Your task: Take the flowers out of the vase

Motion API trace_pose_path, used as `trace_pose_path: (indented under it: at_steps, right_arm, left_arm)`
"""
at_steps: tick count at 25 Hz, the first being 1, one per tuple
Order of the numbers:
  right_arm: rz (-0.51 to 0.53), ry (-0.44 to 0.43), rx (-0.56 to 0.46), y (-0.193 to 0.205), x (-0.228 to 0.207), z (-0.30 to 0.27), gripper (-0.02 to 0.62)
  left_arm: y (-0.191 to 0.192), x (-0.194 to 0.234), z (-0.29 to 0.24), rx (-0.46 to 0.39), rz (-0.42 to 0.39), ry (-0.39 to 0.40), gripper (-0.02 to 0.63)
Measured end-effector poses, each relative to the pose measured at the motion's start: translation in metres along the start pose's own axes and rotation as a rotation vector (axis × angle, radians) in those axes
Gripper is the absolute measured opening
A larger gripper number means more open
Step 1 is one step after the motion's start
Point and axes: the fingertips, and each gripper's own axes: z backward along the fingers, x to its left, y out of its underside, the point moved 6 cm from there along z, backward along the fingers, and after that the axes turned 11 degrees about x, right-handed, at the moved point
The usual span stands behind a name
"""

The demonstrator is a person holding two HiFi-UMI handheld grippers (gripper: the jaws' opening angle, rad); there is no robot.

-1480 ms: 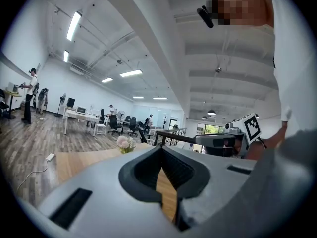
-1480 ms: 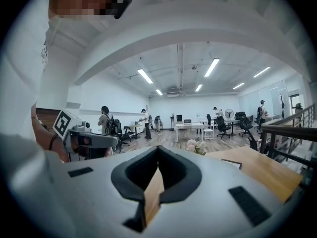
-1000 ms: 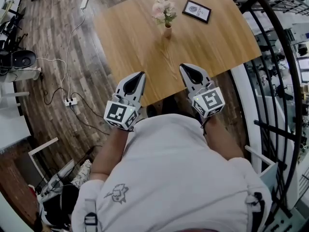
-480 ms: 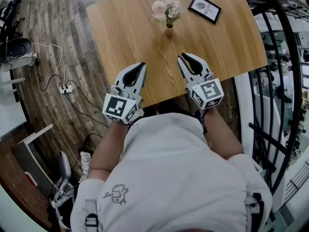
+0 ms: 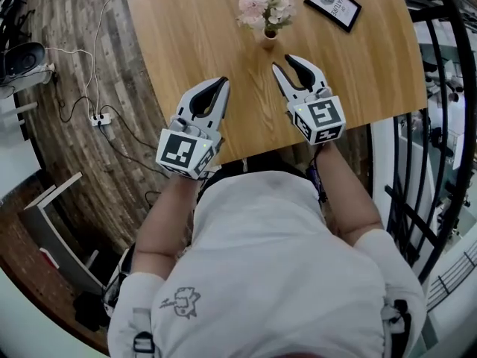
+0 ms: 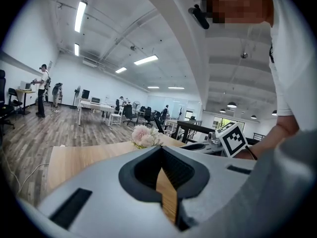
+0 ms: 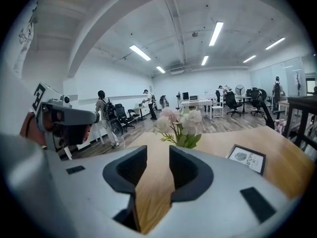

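Observation:
A bunch of pale pink and white flowers point(image 5: 265, 3) stands in a small tan vase point(image 5: 270, 33) near the far side of the wooden table point(image 5: 186, 36). My right gripper point(image 5: 285, 62) hovers just short of the vase. It is open, its jaws have just been opening, and nothing is between them. In the right gripper view the flowers point(image 7: 179, 123) rise straight beyond my right gripper point(image 7: 158, 150), and the jaws hide the vase. My left gripper point(image 5: 222, 84) is shut and empty, further back and left of the vase. The left gripper view shows the flowers point(image 6: 144, 135) past the closed left gripper point(image 6: 161, 148).
A black-framed picture point(image 5: 333, 4) lies flat on the table right of the vase. Cables and a power strip point(image 5: 100, 118) lie on the plank floor to the left. A black metal railing point(image 5: 440, 125) runs along the right. People and office desks stand far off.
Both grippers have moved forward over the table toward the vase. The right jaws went from shut to apart. The left jaws stayed shut.

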Motion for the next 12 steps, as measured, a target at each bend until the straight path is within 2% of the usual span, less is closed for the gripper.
trace_pose_path:
  at_steps: [6,12]
  right_arm:
    - [-0.035,0.022,0.046,0.009,-0.027,-0.046,0.187]
    - [-0.045,0.047,0.089,0.017,-0.043,-0.083,0.199]
  left_arm:
    - [0.004,0.014,-0.026,0.033,0.003,-0.006,0.003]
    - [0.015,0.031,-0.050,0.049,0.017,-0.020,0.003]
